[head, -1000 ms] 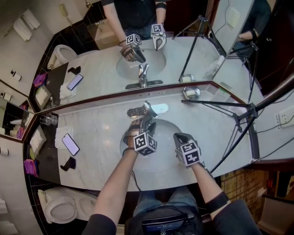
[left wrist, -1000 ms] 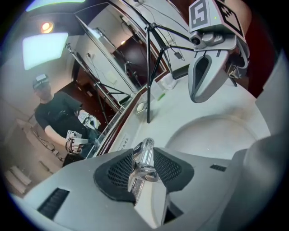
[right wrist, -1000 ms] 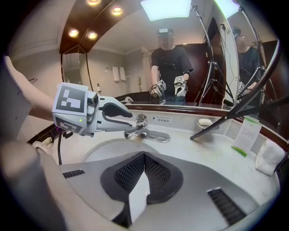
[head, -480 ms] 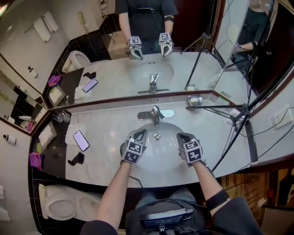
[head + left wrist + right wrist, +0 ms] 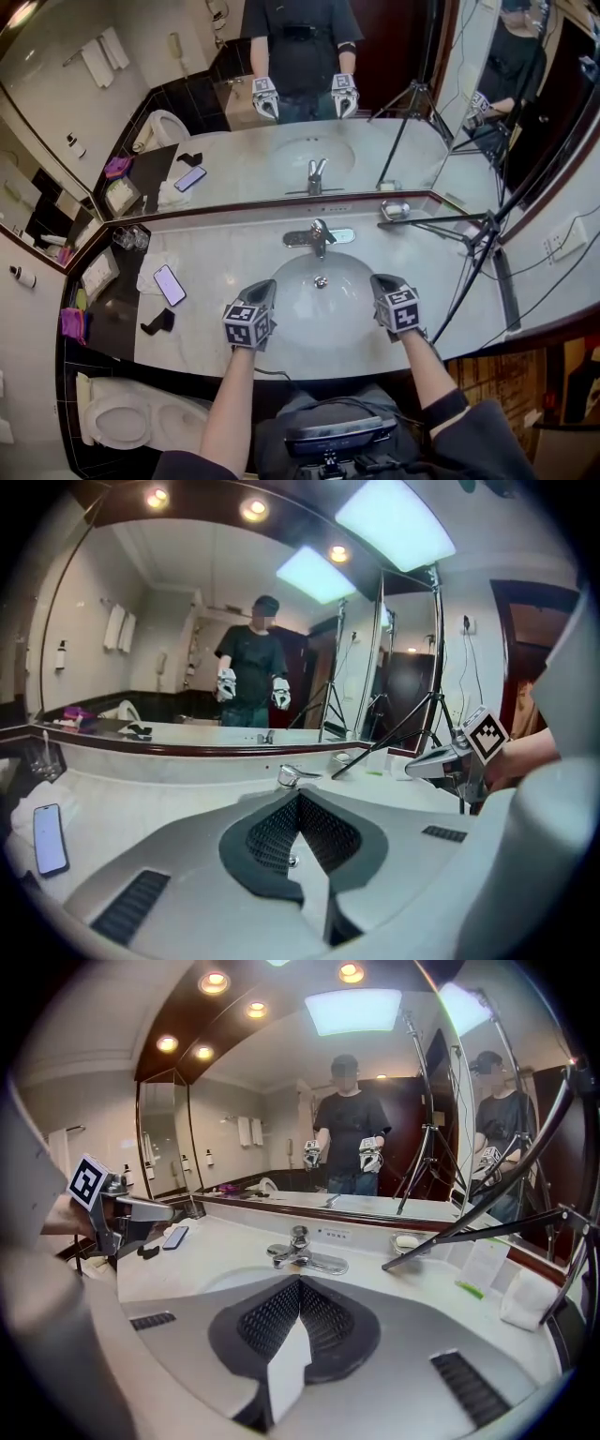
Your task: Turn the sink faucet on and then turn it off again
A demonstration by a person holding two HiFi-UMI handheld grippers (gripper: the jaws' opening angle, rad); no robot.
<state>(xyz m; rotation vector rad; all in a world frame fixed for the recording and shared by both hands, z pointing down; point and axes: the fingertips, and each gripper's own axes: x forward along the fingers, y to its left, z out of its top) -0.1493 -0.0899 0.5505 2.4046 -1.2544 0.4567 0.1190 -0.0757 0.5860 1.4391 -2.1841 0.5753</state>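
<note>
Holding left tool [image 5: 266,285] with jaws pressed together, gripping nothing. Holding right tool [image 5: 381,280] likewise closed and empty. Hovering both above the near edge of the sink [image 5: 323,309], one at each side. Locating faucet [image 5: 319,234] ahead of and between both tools, apart from either, at the rear of the bench [image 5: 216,246]. Noting phone [image 5: 170,285] lying left of left tool.

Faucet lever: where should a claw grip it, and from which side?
Probably the lever atop the faucet, pinched across its width, coming from the front over the basin: it stands proud of the body, and the mirror stands close behind.
</note>
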